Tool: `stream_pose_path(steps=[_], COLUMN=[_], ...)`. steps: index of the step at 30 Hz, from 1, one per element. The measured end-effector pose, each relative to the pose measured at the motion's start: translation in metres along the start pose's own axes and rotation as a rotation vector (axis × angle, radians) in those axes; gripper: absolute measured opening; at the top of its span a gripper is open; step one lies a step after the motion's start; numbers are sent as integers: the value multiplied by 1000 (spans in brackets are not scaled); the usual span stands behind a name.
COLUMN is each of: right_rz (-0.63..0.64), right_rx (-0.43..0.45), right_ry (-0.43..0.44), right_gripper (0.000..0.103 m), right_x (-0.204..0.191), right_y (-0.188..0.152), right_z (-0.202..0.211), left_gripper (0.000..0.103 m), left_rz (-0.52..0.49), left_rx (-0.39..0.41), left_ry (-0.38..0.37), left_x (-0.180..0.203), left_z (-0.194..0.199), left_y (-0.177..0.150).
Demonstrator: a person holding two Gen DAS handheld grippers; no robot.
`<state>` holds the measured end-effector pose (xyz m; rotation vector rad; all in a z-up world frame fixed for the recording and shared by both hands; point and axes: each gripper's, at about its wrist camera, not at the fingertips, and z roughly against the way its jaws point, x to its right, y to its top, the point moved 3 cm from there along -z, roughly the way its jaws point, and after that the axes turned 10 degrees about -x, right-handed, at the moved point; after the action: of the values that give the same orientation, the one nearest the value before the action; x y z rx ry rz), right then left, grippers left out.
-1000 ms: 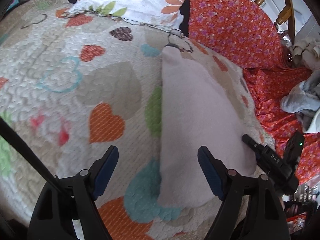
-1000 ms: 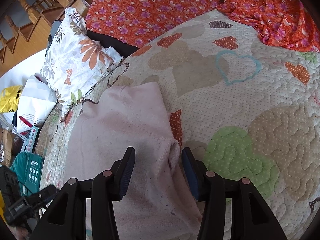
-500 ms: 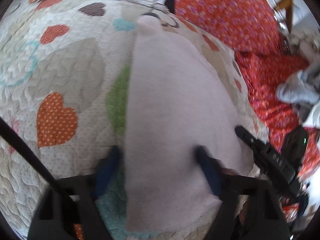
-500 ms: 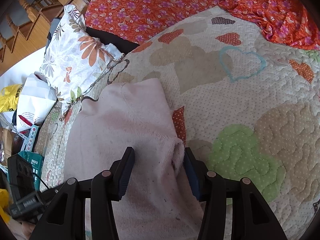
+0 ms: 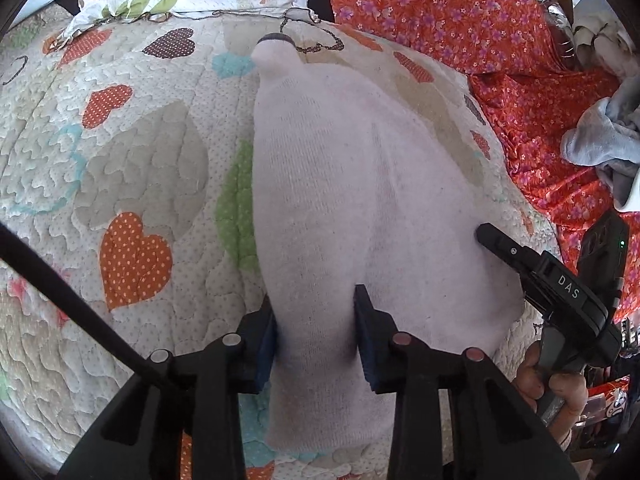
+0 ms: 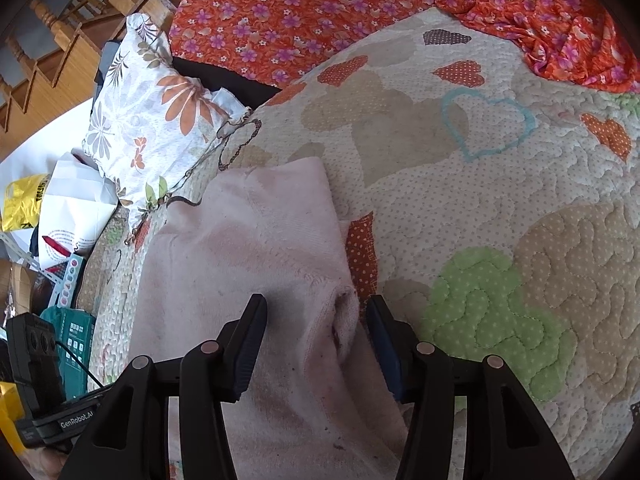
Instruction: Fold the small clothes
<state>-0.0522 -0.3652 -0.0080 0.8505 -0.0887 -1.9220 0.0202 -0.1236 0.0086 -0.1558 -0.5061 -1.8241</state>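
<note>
A pale pink garment (image 5: 340, 184) lies lengthwise on the heart-patterned quilt (image 5: 140, 160). My left gripper (image 5: 318, 336) points down onto the garment's near part. Its jaws are closing, and a raised fold of the cloth is pinched between the blue pads. In the right wrist view the same garment (image 6: 248, 248) lies flat, with a rolled side edge. My right gripper (image 6: 318, 336) straddles that rolled edge, its jaws opening slightly and the pads apart from the cloth. One finger of the right gripper (image 5: 496, 240) shows resting at the garment's right side.
A floral pillow (image 6: 152, 120) lies at the quilt's (image 6: 480, 200) far edge beside an orange flowered sheet (image 5: 460, 20). Grey clothes (image 5: 600, 140) are heaped on the sheet to the right. Bags and boxes (image 6: 72, 208) and a wooden stair rail (image 6: 60, 40) lie beyond the bed.
My left gripper moved forward over the garment and its jaws came together around a fold of cloth. The right gripper stayed put; the rolled edge between its jaws bunched up slightly.
</note>
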Motion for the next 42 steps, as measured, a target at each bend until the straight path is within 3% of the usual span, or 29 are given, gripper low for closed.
stream_pose_path(steps=[15,22,33,42], right_rz=[-1,1,2,4], right_rx=[12,19,27,29], right_ry=[13,15,8,4], right_gripper=[59,59,60,60], right_x=[-2,-2,-3,-3], right_y=[0,-1,-4,-8], right_z=[6,8,11,12], left_gripper=[33,39,39,42], left_rz=[18,-43,-20,-77], left_rx=[-1,24,23,88], left_ry=[-5,60,79,177], left_x=[-7,-3,-6,9], left_z=[3,12,14,35], left_y=[-1,-18,-49,-66])
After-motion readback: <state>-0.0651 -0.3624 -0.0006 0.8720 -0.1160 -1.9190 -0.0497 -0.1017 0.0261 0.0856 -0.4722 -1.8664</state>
